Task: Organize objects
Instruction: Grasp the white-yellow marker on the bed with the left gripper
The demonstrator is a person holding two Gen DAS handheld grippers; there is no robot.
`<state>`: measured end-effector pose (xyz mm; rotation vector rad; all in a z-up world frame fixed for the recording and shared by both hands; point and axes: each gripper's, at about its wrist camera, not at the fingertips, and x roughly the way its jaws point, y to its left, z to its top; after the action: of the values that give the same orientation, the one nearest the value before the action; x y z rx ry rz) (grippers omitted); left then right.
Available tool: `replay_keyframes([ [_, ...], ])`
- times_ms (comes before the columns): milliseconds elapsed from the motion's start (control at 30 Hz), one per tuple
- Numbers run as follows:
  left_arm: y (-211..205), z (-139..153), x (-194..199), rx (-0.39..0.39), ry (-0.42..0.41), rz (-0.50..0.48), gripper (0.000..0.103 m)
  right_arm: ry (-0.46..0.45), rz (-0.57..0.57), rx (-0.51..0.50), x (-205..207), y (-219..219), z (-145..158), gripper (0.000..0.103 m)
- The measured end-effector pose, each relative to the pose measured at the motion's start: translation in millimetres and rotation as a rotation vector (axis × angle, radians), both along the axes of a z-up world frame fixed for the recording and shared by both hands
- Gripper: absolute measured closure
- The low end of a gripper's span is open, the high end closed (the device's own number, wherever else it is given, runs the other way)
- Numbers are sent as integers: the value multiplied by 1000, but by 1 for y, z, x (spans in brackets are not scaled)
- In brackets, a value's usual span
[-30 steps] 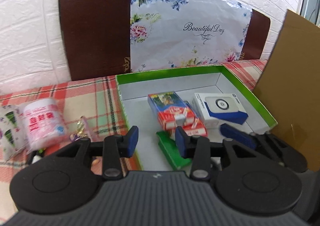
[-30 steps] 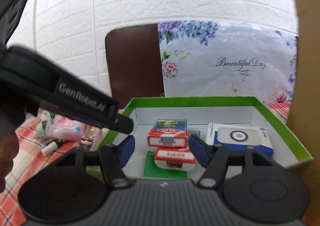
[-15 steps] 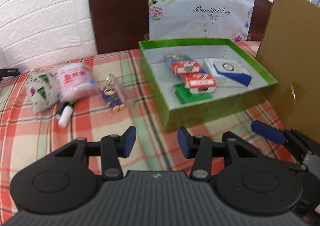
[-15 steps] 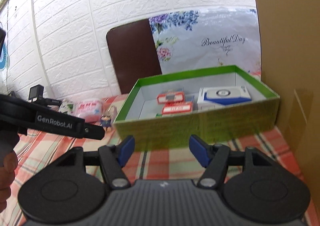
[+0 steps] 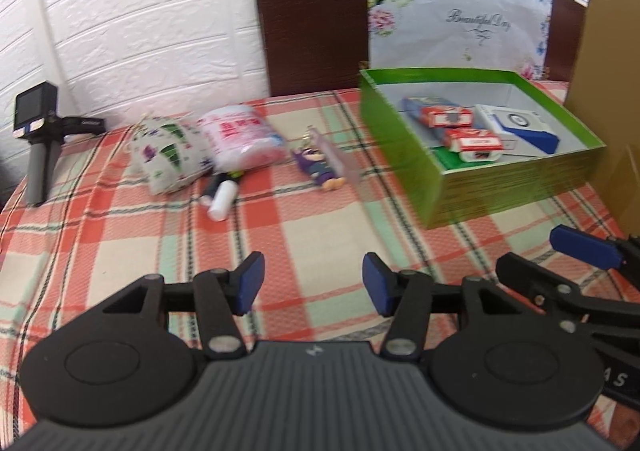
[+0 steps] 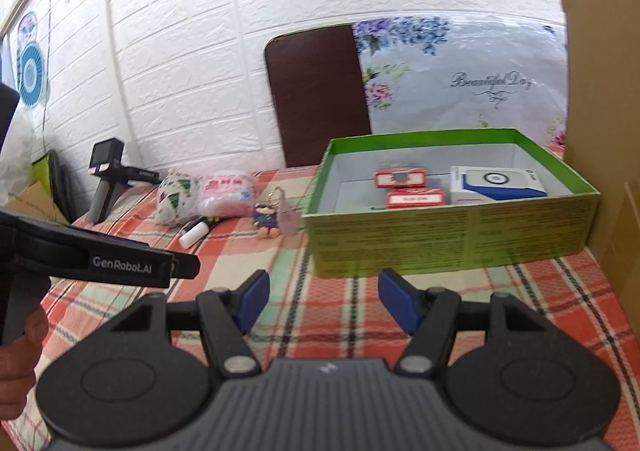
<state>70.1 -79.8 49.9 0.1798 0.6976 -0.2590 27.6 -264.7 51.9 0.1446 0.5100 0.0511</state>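
Left wrist view: left gripper (image 5: 312, 287) fingers just opening, nothing between them.
Right gripper (image 6: 320, 301) fingers spread, empty; green box (image 6: 452, 239) mid-frame on checked surface (image 6: 352, 315).

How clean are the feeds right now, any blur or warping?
Left wrist view: motion smear on the green box and keychain figure. Right wrist view: somewhat sharper, box print still soft. Both: fisheye bends the brick wall lines.

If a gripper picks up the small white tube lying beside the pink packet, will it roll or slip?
The white tube is round and lies on its side, so a push would probably roll it. It looks smooth, so it may slip between the pads. The checked tablecloth under it is soft, which may slow the rolling.
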Motion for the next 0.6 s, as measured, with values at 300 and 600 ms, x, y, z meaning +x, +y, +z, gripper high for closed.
replay_keyframes([
  [300,60,-21,20,-38,31,133,44,50,115,-81,19,50,-10,41],
  [600,131,-41,45,-89,53,288,44,81,237,-148,70,96,-22,42],
])
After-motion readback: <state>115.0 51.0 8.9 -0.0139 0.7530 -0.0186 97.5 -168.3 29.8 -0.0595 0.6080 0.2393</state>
